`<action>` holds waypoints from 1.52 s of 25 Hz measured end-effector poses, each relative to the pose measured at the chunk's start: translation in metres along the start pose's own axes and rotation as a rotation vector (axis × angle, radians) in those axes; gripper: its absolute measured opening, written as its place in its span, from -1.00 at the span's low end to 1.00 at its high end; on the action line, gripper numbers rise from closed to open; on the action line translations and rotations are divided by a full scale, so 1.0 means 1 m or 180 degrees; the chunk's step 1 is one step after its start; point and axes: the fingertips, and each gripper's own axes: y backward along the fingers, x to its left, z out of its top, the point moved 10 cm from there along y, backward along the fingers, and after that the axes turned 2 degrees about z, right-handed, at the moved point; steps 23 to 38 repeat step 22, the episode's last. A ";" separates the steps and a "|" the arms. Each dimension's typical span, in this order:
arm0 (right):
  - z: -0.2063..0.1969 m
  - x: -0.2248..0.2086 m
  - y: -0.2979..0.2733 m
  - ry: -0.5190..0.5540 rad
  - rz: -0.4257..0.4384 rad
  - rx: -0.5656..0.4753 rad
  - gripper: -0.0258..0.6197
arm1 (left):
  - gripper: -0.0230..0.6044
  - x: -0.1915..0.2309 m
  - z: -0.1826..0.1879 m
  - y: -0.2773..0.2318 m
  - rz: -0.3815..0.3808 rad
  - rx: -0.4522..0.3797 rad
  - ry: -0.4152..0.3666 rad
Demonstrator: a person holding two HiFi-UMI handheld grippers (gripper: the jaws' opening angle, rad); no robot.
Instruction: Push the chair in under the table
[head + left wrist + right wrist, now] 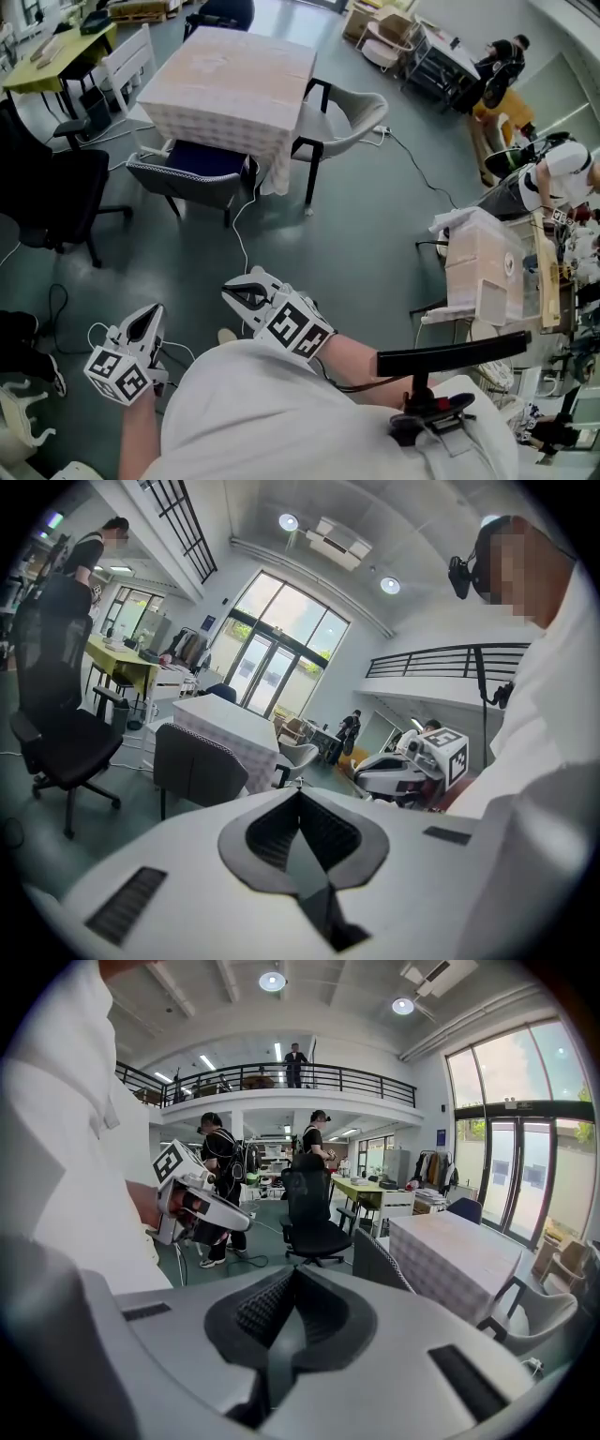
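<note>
Grey-green floor (375, 244) all round. Fingers (272, 832) on the left gripper (141, 323) are pinched together on nothing, and the right gripper (244, 296) is the same. Both sit low by the person's body. The dark chair (192, 178) stands well ahead, back towards them, seat at the cloth-covered table (234, 70).

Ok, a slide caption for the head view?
Left gripper and right gripper, both shut and empty, point toward the grey chair partly out from the cloth-covered table.
</note>
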 end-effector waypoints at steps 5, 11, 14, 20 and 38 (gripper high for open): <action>0.000 0.001 0.000 -0.0020 -0.0028 0.0017 -0.88 | -0.89 0.003 -0.002 -0.003 -0.0034 0.0028 0.0011; 0.000 -0.004 0.003 -0.0016 -0.0085 0.0056 -0.88 | -0.89 0.004 -0.001 -0.011 -0.0072 0.0054 0.0013; 0.001 -0.009 0.007 -0.0033 -0.0100 0.0056 -0.88 | -0.89 0.003 0.002 -0.016 -0.0092 0.0061 0.0006; -0.005 -0.029 0.014 -0.0058 -0.0150 0.0040 -0.88 | -0.89 0.005 0.009 -0.040 -0.0083 0.0074 0.0007; -0.007 -0.038 0.017 -0.0074 -0.0172 0.0048 -0.88 | -0.89 0.006 0.012 -0.050 -0.0068 0.0070 -0.0007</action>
